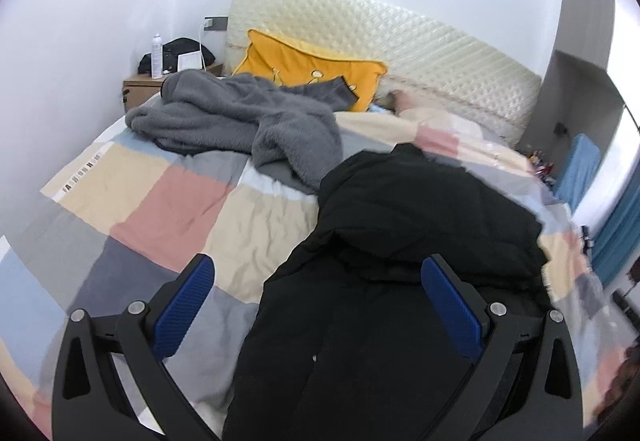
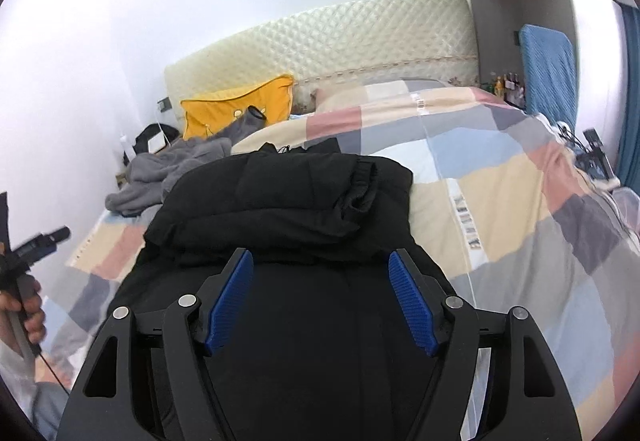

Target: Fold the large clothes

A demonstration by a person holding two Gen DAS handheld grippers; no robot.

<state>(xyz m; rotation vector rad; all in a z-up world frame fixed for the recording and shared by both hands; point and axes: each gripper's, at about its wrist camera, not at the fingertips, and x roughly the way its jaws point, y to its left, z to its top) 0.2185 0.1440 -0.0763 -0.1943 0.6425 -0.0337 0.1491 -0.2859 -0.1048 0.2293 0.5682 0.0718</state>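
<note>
- Lying on the bed's patchwork duvet (image 1: 168, 201), the black padded coat (image 1: 400, 241) is partly folded, its upper part doubled back over the body and a sleeve cuff resting on top in the right wrist view.
- Left claw (image 1: 316, 301) hangs above the coat's near edge with its blue pads (image 1: 184, 305) spread wide, nothing between them.
- Right claw (image 2: 321, 299) also stands spread over the coat's lower part, pads (image 2: 232, 301) clear of the fabric and gripping nothing.
- Beyond the coat, a grey fleece garment (image 1: 236, 121) sprawls crumpled across the duvet, one sleeve reaching up onto the yellow cushion (image 1: 308, 69).
- That cushion leans against the cream quilted headboard (image 1: 420, 45).
- Beside the bed, a wooden nightstand (image 1: 140, 89) carries a white bottle (image 1: 156, 55) and a dark bag (image 1: 180, 49); a white cable runs up to a wall socket.
- On the bed's far side stand a blue padded panel (image 2: 548, 69) and some small bottles (image 2: 500, 81), too small to make out.
- At the left edge of the right wrist view, a person's hand (image 2: 24, 317) grips the other tool's handle.
</note>
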